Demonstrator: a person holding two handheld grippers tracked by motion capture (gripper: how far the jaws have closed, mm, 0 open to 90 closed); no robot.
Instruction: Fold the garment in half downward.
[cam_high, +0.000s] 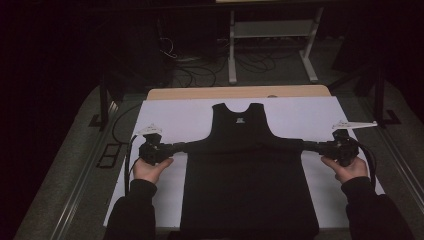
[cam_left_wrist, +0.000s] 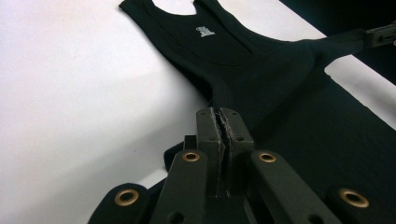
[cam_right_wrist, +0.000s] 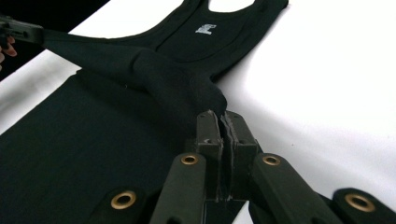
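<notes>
Black tank top lies flat on a white sheet that covers the table. Neck end is at the far side, hem at the near edge. No bins or boxes here; the sheet is the one thing bearing the garment.

Left gripper has its jaws pressed together on the left side edge of the tank top, about midway down, and pulls a fold of cloth out sideways. Right gripper does the same on the right side edge, jaws pinching the cloth. The fabric stretches taut in a line between the two, lifted a little off the sheet.

Left hand and right hand sit over bare white sheet, each just outside the garment. Open sheet runs along both sides and beyond the neck; a strip of bare wood table shows at the far edge. The hem reaches close to the near edge of the sheet.

Left gripper view: jaws closed on a bunched tail of cloth, small white label inside the neck, right gripper at the far end. Right gripper view: thicker wad of cloth at the jaws, label too. High view adds the floor, cables and a white table frame beyond.
</notes>
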